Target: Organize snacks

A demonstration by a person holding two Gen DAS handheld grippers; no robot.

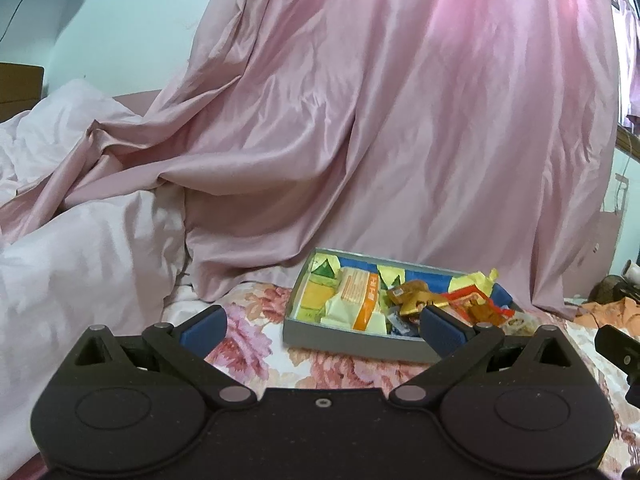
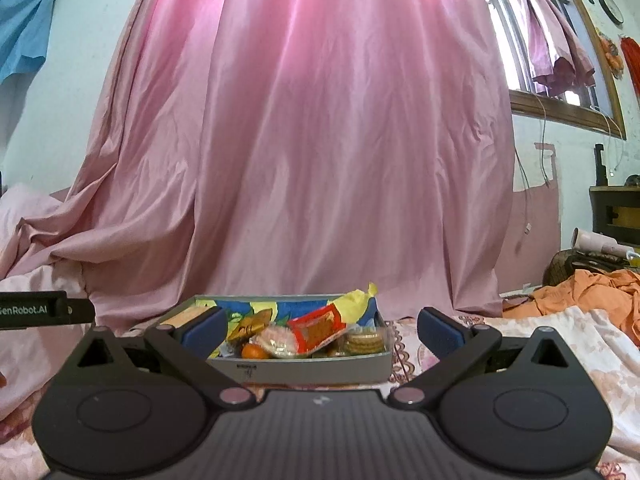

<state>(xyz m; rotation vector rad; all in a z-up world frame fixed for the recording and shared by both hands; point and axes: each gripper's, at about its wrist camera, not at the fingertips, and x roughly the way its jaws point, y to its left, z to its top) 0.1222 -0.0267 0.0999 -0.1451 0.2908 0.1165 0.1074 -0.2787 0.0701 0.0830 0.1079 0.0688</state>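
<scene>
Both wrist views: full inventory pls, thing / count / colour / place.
snack box: one, grey shallow tray, on the floral bedspread, ahead of both grippers
snack packets: many, count unclear, yellow, orange, red and gold wrappers, piled inside the box
biscuit pack: one, clear wrap with tan rounds, near right corner of the box
floral bedspread: one, white with pink flowers, under the box
pink curtain: one, hanging behind the box, draped onto the bed
pale quilt: one, pinkish white, bunched at left
orange cloth: one, crumpled at right
wall clock: one, dark rim, upper right wall
left hand-held gripper: black with blue pads, open, empty
right hand-held gripper: black with blue pads, open, empty
</scene>
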